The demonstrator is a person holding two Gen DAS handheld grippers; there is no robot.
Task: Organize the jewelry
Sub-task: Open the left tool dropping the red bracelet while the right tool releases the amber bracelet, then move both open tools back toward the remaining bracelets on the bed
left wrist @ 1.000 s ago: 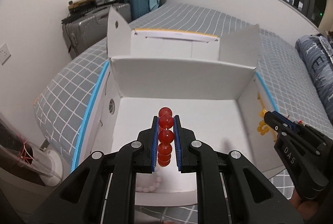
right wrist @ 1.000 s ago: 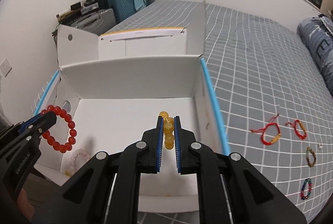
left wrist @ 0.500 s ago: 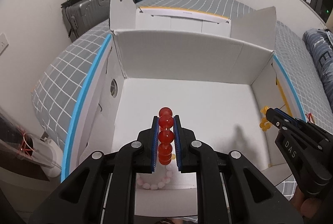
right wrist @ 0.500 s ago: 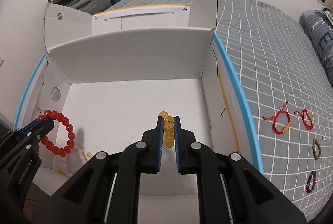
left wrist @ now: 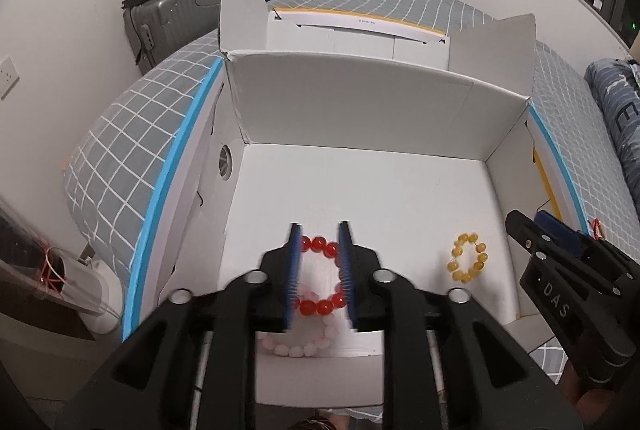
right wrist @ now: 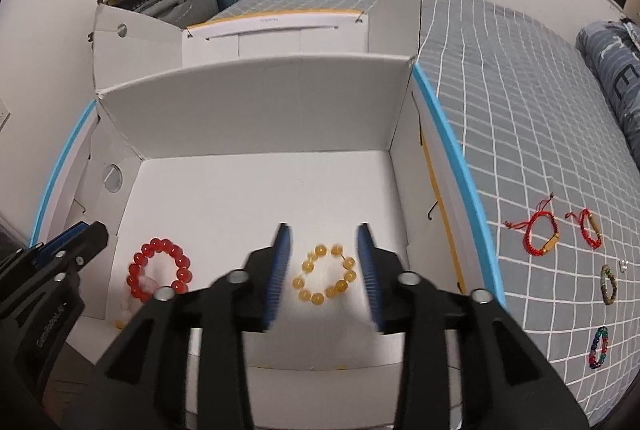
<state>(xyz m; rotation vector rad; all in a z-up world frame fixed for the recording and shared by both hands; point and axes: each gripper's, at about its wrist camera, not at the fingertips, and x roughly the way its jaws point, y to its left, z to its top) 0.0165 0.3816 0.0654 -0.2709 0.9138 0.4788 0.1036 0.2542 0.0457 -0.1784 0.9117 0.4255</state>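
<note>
Grey checked bedding carries the white box [right wrist: 256, 110], where the red bead bracelet [right wrist: 159, 270] and amber bead bracelet [right wrist: 325, 275] lie flat on the floor, each below its own wide-spread, empty gripper: left gripper [left wrist: 319, 270], right gripper [right wrist: 324, 270]. Four bracelets remain on the bed, the red cord bracelet [right wrist: 540, 233] foremost, at the right-wrist frame's right edge, beyond the box wall. The right gripper is judged nearer.

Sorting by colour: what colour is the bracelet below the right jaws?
Yellow bracelet, clearest in right wrist view.
</note>
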